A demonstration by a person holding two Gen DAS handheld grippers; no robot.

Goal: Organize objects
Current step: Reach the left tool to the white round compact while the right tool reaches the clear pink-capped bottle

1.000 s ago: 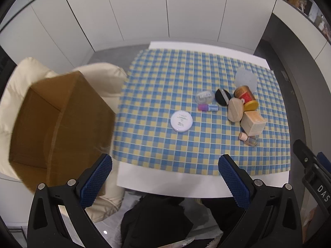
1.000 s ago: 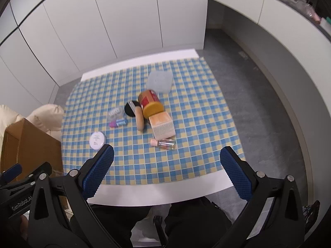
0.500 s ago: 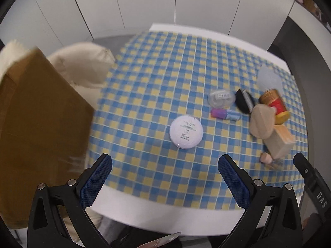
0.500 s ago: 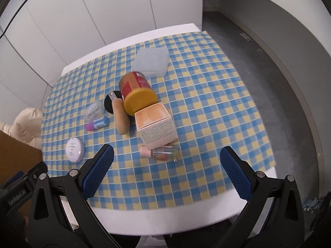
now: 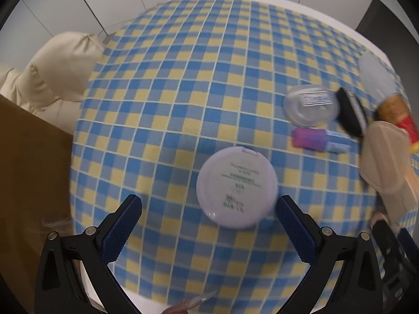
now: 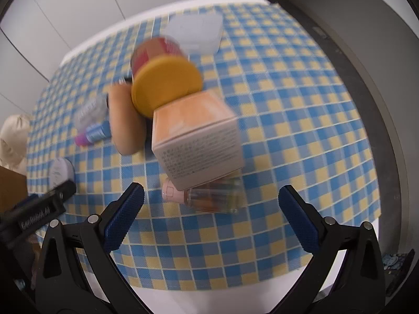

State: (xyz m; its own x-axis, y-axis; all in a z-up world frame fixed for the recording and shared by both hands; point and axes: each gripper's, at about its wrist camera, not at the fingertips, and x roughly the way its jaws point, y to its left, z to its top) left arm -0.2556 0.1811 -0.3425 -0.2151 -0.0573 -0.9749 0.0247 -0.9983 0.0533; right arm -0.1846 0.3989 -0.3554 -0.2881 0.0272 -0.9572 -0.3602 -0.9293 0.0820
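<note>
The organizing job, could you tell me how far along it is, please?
Nothing looks done yet: every item lies on the checked cloth. The open left gripper is lined up on the white compact, the open right gripper on the small glass bottle. All sorting remains.

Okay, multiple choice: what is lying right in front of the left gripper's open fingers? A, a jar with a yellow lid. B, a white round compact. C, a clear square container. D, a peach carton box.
B: in the left wrist view the white round compact lies flat on the checked cloth just ahead of the open left gripper.
</note>
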